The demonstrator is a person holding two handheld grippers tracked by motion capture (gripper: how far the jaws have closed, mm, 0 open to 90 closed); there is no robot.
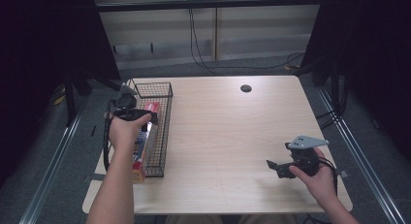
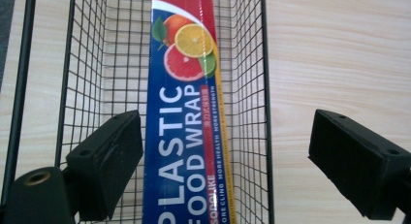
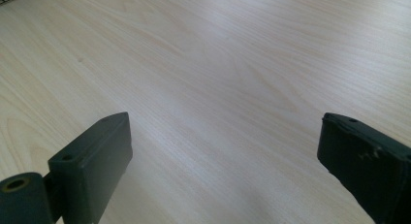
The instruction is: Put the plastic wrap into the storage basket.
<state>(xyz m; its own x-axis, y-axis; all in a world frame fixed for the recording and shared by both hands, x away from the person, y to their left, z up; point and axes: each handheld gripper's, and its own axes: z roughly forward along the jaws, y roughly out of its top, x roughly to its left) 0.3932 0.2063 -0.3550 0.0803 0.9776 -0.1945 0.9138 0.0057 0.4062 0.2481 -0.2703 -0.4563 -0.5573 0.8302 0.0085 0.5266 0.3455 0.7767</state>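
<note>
Hovering with jaws released above a wire basket [image 2: 68, 88], the left gripper [image 1: 130, 105] looks down on a box of plastic wrap [image 2: 186, 112] lying free in the basket, directly beneath and between its parted pads, which do not touch it. The box's long axis runs straight ahead, along the basket's length. The right gripper [image 1: 283, 168], also released and holding nothing, rests well apart over the bare table [image 3: 218, 64], leaving the left hand [image 1: 123, 132] much the nearer.
</note>
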